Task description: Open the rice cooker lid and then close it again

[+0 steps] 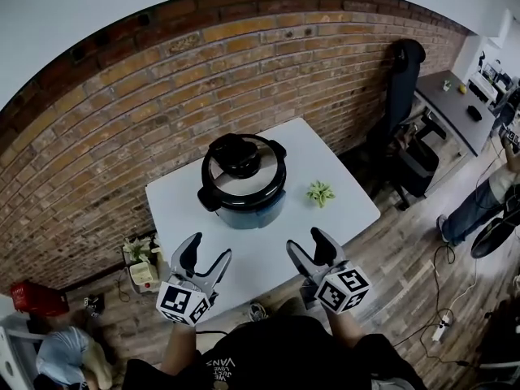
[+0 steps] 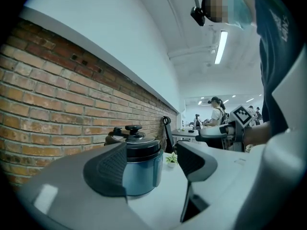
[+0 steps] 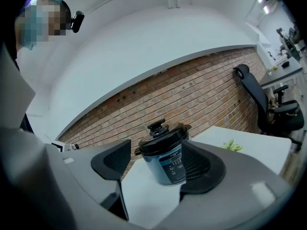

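A blue-grey rice cooker (image 1: pixel 244 187) stands on the white table (image 1: pixel 183 210) near the brick wall, its black glass lid (image 1: pixel 243 167) with a round knob (image 1: pixel 239 150) shut on top. My left gripper (image 1: pixel 205 257) hovers open over the table's near edge, left of the cooker and well short of it. My right gripper (image 1: pixel 307 248) is open too, near the front edge on the right. In the left gripper view the rice cooker (image 2: pixel 140 166) shows between the left gripper's pads (image 2: pixel 111 169). In the right gripper view the rice cooker (image 3: pixel 165 155) stands ahead, between the open jaws.
A small green plant (image 1: pixel 320 192) sits on the table right of the cooker. A black office chair (image 1: pixel 402 96) and a grey desk (image 1: pixel 455 108) stand at the right. Another person (image 1: pixel 487 197) is at the far right. A potted plant and boxes (image 1: pixel 142 266) lie on the floor at left.
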Demonstrator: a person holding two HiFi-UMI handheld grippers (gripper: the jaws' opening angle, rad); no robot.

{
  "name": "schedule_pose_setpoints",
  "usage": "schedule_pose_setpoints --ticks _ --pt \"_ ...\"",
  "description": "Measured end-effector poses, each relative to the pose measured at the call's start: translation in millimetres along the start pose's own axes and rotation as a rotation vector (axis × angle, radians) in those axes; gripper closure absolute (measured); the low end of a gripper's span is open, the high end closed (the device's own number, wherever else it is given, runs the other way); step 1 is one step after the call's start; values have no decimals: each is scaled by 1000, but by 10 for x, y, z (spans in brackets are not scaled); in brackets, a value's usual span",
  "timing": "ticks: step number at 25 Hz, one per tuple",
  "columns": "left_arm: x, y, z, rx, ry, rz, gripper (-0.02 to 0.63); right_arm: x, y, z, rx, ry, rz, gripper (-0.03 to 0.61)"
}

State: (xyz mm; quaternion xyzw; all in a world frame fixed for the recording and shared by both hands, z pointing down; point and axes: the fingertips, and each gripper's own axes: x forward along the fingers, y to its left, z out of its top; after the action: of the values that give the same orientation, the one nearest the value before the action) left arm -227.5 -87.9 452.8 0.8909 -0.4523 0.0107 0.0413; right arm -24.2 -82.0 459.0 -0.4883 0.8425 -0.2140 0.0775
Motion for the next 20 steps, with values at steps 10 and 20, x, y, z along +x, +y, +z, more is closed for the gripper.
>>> schedule_pose_setpoints --ticks 10,20 --pt "326 177 70 42 0 40 308 403 -220 53 4 65 83 258" --pt "904 300 313 108 12 132 308 828 -587 303 -23 173 249 258"
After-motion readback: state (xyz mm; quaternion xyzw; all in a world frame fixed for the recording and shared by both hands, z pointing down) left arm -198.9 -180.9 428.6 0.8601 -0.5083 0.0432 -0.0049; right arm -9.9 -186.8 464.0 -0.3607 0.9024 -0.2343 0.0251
